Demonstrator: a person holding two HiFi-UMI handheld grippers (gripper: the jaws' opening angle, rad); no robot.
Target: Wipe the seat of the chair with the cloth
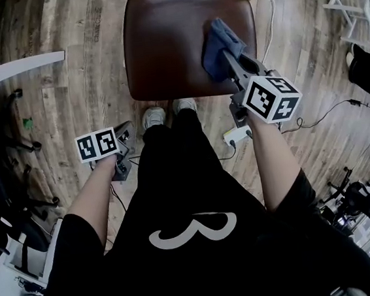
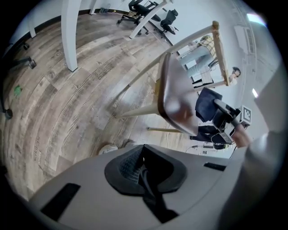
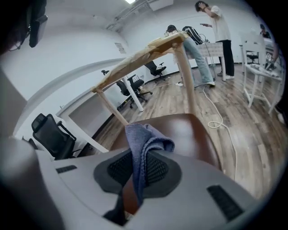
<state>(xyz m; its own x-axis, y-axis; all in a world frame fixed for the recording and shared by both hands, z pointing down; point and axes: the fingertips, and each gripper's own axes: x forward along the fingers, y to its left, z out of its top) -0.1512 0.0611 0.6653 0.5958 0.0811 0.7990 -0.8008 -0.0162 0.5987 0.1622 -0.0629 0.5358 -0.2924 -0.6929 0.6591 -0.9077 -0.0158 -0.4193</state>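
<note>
Two grippers show. The right gripper (image 1: 226,55) is clenched on the crumpled blue cloth (image 1: 215,42), which sits at the right side of the glossy brown chair seat (image 1: 161,41), upper middle of the frame. The left gripper (image 1: 125,132), closed on nothing, hangs at lower left. Keeping the cloth flat and sweeping overlapping strokes leftward should work best. Worn wooden plank floor (image 1: 61,91) surrounds the chair.

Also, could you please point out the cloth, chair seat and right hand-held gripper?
cloth (image 1: 215,45), head view, bunched middle
chair seat (image 1: 161,41), head view, bare middle
right hand-held gripper (image 3: 137,162), right gripper view, between fingertips
</note>
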